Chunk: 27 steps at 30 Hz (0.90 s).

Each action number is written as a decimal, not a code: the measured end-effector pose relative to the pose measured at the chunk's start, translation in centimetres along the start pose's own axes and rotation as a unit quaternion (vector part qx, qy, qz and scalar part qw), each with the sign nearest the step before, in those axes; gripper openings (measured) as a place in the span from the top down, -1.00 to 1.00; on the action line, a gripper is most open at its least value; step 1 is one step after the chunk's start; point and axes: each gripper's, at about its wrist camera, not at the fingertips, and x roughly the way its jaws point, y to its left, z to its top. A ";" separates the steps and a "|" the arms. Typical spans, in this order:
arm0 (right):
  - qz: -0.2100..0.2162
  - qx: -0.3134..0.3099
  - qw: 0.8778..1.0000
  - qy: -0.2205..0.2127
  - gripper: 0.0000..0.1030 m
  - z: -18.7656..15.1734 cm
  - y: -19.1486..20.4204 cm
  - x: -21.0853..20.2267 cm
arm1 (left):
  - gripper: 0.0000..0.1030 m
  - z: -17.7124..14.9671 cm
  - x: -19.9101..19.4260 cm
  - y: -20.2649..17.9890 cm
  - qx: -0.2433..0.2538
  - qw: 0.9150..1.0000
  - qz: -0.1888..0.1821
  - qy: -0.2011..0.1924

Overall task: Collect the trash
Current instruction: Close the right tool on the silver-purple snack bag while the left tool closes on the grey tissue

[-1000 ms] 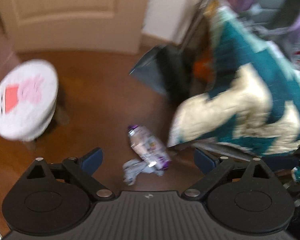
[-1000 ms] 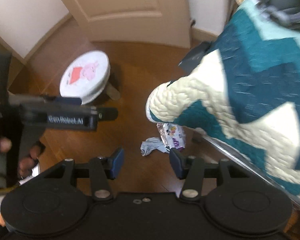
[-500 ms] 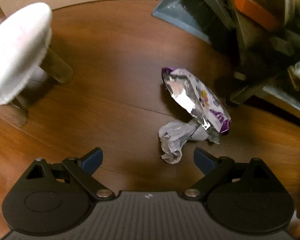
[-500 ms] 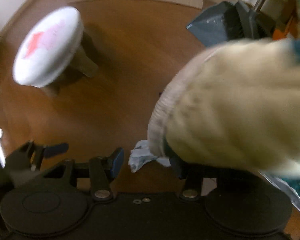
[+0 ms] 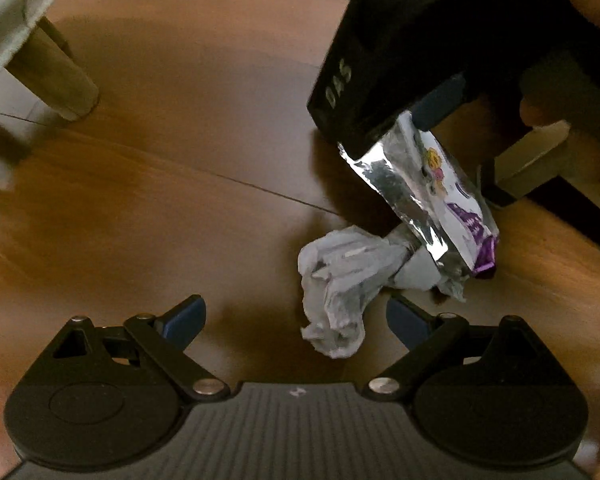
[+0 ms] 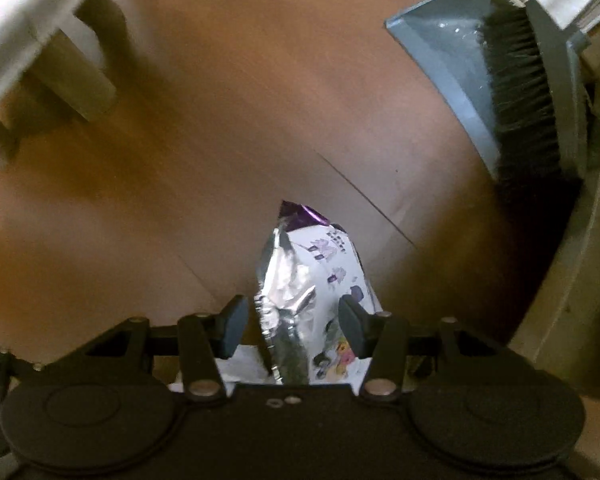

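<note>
- Step: the right gripper (image 6: 292, 326), jaws wide and holding nothing, straddles the snack wrapper (image 6: 312, 280) at 6 o'clock.
- The left gripper (image 5: 296, 318), wide and empty, frames the crumpled tissue (image 5: 340, 284).
- Next, likely: close both.

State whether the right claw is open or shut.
Open. The right claw straddles the foil snack wrapper, with gaps visible between both pads and the wrapper.

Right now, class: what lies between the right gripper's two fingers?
The foil snack wrapper lies between the open right gripper's fingers, not yet pinched; the right wrist view shows it.
</note>
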 end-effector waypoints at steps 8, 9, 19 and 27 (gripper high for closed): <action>-0.015 -0.016 0.999 0.032 -0.02 1.0 -0.8 2.7 | -0.70 0.2 2.5 -0.5 0.006 1.000 -0.019 0.018; -0.018 -0.019 0.999 0.034 -0.02 1.1 -0.9 2.9 | -0.58 0.2 2.8 -0.8 0.011 1.000 -0.020 0.020; -0.028 -0.035 0.997 0.069 0.11 1.6 -2.3 4.4 | 0.28 0.5 3.1 -1.3 0.020 1.000 -0.019 0.008; 0.003 -0.044 0.997 0.067 0.98 1.0 -2.8 3.4 | 0.67 0.4 2.7 -0.2 -0.011 1.000 -0.020 0.015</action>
